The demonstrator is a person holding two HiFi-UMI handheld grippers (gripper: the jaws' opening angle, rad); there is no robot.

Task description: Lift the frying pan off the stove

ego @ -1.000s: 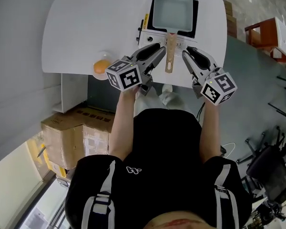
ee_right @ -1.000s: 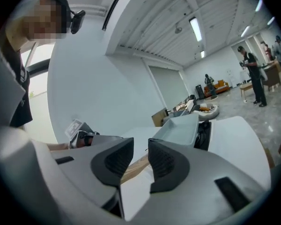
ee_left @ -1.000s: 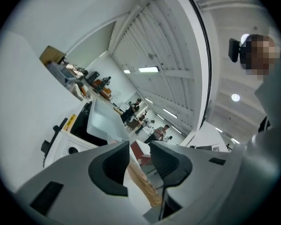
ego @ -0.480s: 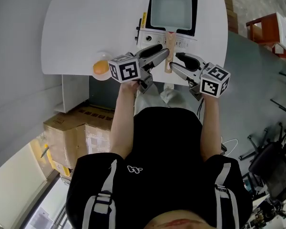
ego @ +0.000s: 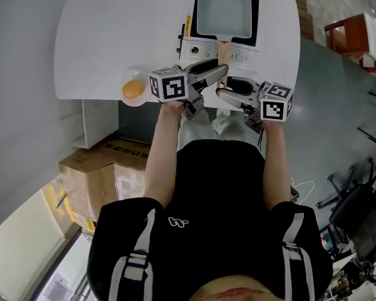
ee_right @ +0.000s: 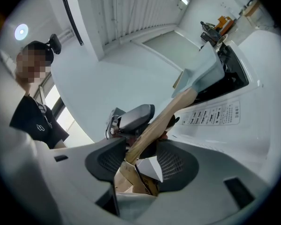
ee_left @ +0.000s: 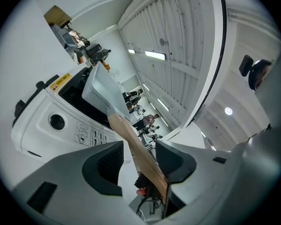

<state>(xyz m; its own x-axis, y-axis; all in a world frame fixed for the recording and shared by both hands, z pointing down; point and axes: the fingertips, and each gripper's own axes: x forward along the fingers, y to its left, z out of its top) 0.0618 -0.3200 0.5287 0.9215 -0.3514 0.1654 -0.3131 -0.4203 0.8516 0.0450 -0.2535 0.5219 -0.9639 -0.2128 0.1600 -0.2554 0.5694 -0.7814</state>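
Observation:
A pale rectangular frying pan point(ego: 222, 8) sits on the white stove point(ego: 207, 47) at the far edge of the table. Its wooden handle point(ego: 224, 54) points toward me. My left gripper point(ego: 218, 69) reaches in from the left, and in the left gripper view its jaws point(ee_left: 139, 156) stand wide with the handle point(ee_left: 131, 142) between them, close to the right one. My right gripper point(ego: 225, 86) comes in from the right. Its jaws point(ee_right: 143, 156) are opening around the handle's end point(ee_right: 164, 118), and the pads are not pressing on it.
A small clear bowl with an orange ball point(ego: 133, 89) sits at the near edge of the white table point(ego: 113, 30). Cardboard boxes point(ego: 100, 168) lie on the floor at the left. A red stand point(ego: 344, 36) and an office chair point(ego: 357, 212) are at the right.
Both grippers have swung inward from either side of the handle to its near end. Their jaws have spread wider and now straddle it. The pan has not moved.

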